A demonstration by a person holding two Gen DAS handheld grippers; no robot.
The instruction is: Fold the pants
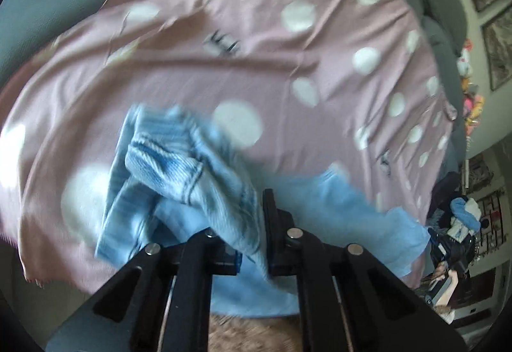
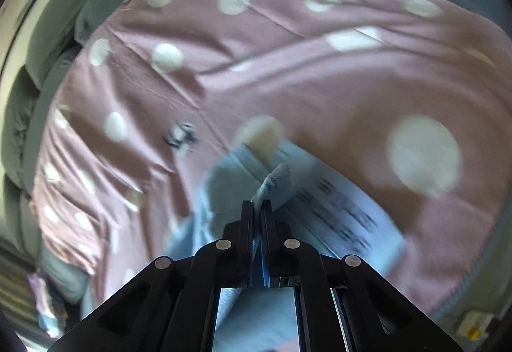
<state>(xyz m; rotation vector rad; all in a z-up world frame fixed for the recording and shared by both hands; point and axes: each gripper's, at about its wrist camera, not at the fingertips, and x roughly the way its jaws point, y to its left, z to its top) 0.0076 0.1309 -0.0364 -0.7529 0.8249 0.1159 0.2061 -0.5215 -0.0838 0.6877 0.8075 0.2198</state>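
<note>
Two tongs are on the job and both have cloth: my right tongs (image 2: pixel 257 208) are pinched together on a ribbed edge of the pants (image 2: pixel 224 192), and my left tongs (image 1: pixel 252 224) are clamped on a bunched handful of the same pants (image 1: pixel 179 172), with fabric running down between the jaws. The pants sit at about 6 o'clock in both views, lifted partly off the pink dotted blanket (image 1: pixel 256 64) that covers a grey sofa (image 1: pixel 41 0). I judge the step is carrying a held end over to make a fold, so I'd keep both grips firm, hold the two ends level and taut enough to pull out the bunching, then lay the cloth flat before letting go. The pants are light blue, soft and knitted, with a ribbed band showing darker blue stripes; a white label with dark print (image 2: pixel 345 217) shows at 4 o'clock of my right tongs. Everything is blurred.
</note>
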